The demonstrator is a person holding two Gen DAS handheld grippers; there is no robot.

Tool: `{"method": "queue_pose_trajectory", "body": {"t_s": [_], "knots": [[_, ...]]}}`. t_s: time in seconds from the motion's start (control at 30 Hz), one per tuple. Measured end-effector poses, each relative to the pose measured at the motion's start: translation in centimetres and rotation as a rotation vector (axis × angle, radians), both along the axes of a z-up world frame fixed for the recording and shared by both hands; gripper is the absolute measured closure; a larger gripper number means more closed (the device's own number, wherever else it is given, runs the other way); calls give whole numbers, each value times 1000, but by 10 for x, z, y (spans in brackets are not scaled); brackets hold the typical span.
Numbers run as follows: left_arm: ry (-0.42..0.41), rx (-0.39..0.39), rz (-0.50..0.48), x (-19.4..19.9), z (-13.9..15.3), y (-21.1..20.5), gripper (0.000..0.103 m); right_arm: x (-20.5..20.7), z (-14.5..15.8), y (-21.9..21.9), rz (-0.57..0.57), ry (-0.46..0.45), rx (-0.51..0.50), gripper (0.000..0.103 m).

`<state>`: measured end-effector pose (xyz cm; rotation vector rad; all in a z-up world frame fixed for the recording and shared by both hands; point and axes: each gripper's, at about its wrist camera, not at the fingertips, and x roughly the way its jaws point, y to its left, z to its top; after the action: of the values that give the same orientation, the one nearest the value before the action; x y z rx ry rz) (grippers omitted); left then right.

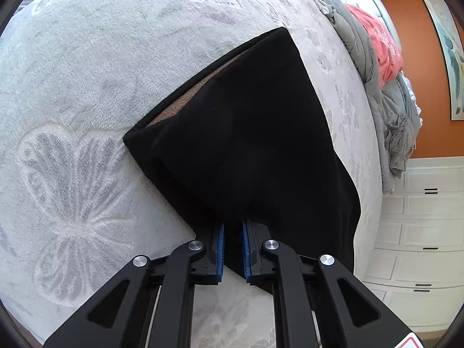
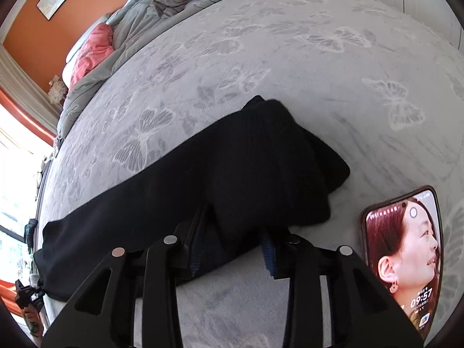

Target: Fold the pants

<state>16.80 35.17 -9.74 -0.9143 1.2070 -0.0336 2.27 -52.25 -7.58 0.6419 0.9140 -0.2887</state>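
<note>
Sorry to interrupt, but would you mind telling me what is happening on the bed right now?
A person is folding black pants on a bed covered in a grey butterfly-patterned spread, using two handheld grippers. The left gripper is closed on an edge of the pants and appears to lift it. The right gripper has fabric between its fingers, though its grip is unclear. A lit phone lies beside the pants, and bedding is heaped at the far end.
</note>
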Motion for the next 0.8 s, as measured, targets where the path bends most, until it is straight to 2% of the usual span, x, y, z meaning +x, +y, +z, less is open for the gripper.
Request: {"method": "queue_pose_trajectory", "body": {"t_s": [0.03, 0.1, 0.13, 0.2, 0.23, 0.27, 0.3, 0.37, 0.4, 0.43, 0.5, 0.53, 0.57, 0.6, 0.63, 0.7, 0.77, 0.8], "knots": [[-7, 15, -3, 2, 4, -3, 95, 8, -3, 0, -9, 11, 3, 94], [-38, 36, -15, 7, 18, -4, 96, 15, 14, 1, -11, -32, 2, 94], [-76, 36, -19, 9, 32, -1, 96, 31, 23, 3, -9, -84, -5, 94], [-145, 40, -35, 6, 60, 0, 96, 27, 57, 10, 9, -197, -14, 94], [-163, 61, -53, 2, 69, -1, 96, 24, 63, 14, 21, -201, -46, 94], [-163, 95, -62, -3, 72, -1, 95, 24, 59, 16, 31, -162, -88, 93], [-140, 124, -60, -7, 66, 1, 94, 25, 42, 15, 41, -82, -119, 92], [-34, 145, -70, -13, 34, 4, 93, 23, 3, 8, 35, 60, -82, 88], [10, 126, -72, -18, 18, 7, 91, 17, -12, 8, 37, 130, -84, 86], [38, 103, -80, -26, 6, 9, 86, 11, -10, 10, 37, 125, -98, 82], [13, 106, -72, -42, 7, 15, 79, -6, 10, 22, 23, 125, -208, 64], [2, 173, -50, -52, 16, 19, 79, -13, 23, 27, 24, 107, -248, 55], [-17, 224, -34, -58, 26, 23, 73, -22, 38, 33, 23, 71, -271, 50], [-49, 239, -16, -65, 35, 28, 57, -28, 48, 37, 16, 50, -289, 48], [-81, 229, 8, -72, 42, 34, 47, -32, 60, 43, 17, 30, -300, 45], [-109, 201, 51, -79, 53, 42, 46, -24, 82, 63, 68, -33, -252, 45], [-138, 157, 41, -75, 58, 38, 45, 6, 99, 103, 222, -122, -134, 45], [-150, 140, 31, -72, 58, 32, 41, 26, 103, 122, 294, -137, -90, 45]]}}
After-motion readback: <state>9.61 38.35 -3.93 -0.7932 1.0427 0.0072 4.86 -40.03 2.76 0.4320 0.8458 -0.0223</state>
